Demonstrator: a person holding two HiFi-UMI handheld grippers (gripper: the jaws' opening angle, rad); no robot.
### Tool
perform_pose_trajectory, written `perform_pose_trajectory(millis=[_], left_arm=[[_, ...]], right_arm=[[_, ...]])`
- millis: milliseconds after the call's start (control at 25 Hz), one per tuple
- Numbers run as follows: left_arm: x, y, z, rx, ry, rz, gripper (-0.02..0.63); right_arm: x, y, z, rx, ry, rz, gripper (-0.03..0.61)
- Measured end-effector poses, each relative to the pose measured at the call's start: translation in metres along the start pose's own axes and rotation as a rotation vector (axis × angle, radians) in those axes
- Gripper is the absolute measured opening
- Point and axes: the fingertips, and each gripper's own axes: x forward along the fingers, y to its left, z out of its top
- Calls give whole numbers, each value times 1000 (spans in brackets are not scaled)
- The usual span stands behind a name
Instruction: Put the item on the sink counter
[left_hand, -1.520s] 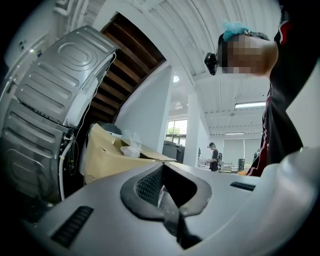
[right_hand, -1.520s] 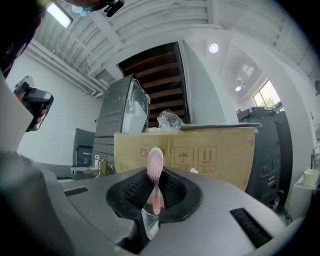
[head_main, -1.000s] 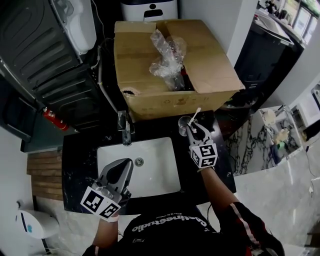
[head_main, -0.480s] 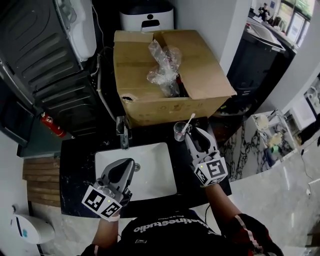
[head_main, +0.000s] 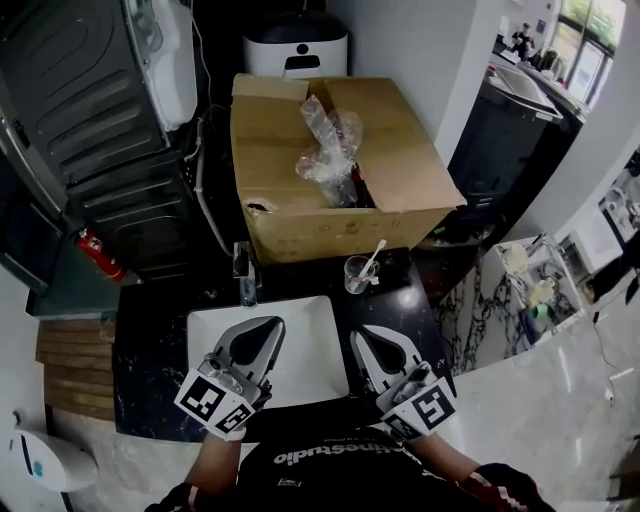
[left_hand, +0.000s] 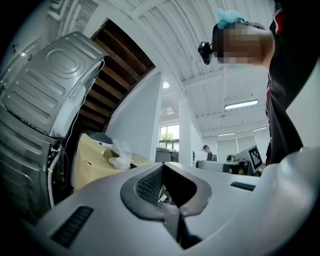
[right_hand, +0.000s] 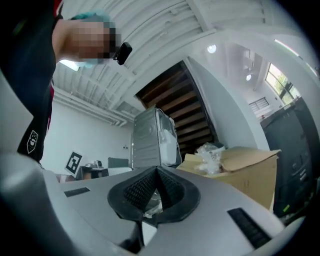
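A small clear glass cup (head_main: 358, 273) with a white stick leaning in it stands upright on the black sink counter (head_main: 395, 300), right of the basin and just before the cardboard box. My right gripper (head_main: 362, 335) is drawn back near the person's body, well apart from the cup, with its jaws shut and nothing between them (right_hand: 156, 169). My left gripper (head_main: 268, 325) hovers over the basin's near edge, its jaws meeting at the tip and empty (left_hand: 162, 165). Both gripper views point upward at the ceiling and walls, so the cup does not show in them.
A white basin (head_main: 300, 345) is set in the counter, with a chrome faucet (head_main: 245, 272) behind it. A large open cardboard box (head_main: 335, 175) holding crumpled clear plastic (head_main: 330, 150) stands at the back. At the far left are a dark appliance (head_main: 95, 110) and a red extinguisher (head_main: 98, 254).
The right gripper let go of the cup, pulled back toward the person and closed. The cup stays on the counter. The left gripper has hardly moved.
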Motion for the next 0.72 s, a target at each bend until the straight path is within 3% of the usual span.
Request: perform_pose_trajectory(millis=[240,720], left_arm=[[2,-6,1,-5,-5,-18,15],[3,-9,1,-9,-7,-29,15]], right_arm=[[-2,-8,-12,46,50,-43,35],[1,12,-5,25,48,50,35]])
